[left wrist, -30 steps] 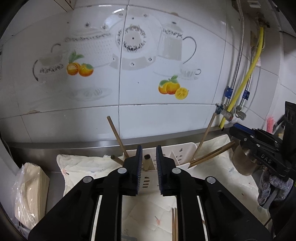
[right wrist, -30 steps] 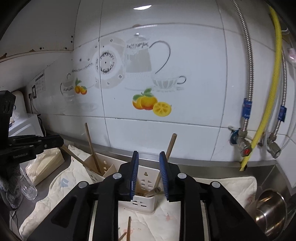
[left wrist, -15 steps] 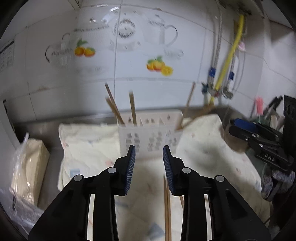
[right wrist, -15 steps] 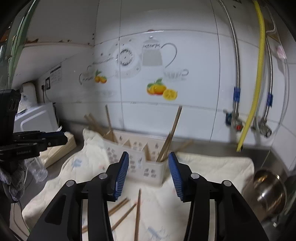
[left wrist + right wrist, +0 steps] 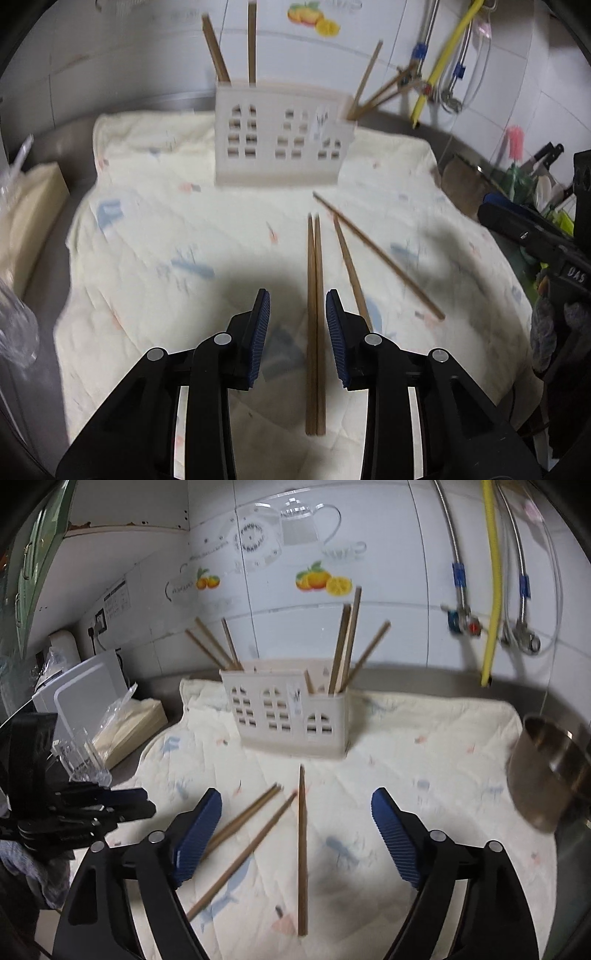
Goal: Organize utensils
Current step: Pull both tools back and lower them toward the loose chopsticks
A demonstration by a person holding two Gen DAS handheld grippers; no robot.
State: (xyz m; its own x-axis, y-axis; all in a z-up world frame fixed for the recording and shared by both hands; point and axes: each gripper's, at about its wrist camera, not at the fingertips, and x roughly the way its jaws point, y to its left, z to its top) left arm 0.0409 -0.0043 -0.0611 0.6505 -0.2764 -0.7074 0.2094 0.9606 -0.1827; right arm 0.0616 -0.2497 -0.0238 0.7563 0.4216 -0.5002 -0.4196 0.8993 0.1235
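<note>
My left gripper [image 5: 297, 314] stands partly spread, nothing pinched; a pair of chopsticks [image 5: 314, 295] lies on the cloth [image 5: 147, 240] between its pads. My right gripper [image 5: 297, 829], jaws just opened wide, straddles a single chopstick [image 5: 302, 849] at lower centre. The white utensil holder [image 5: 288, 716] sits at centre frame, with chopsticks upright inside.

The cream-white utensil caddy [image 5: 291, 716], pierced with small arched window cut-outs, stands on a pale cream cloth [image 5: 155, 236] printed with faint blue and pink-orange motifs, and the chopsticks [image 5: 314, 295] lying on the cloth and standing in the caddy are plain brown wood. Behind, the white wall tiles [image 5: 388, 590] carry a grey teapot-and-cup print with orange and yellow citrus fruit. At two o'clock from the caddy runs a bright yellow hose [image 5: 493, 590] beside silver braided hoses with blue bands, and both grippers are black with ribbed blue pads [image 5: 393, 834].
</note>
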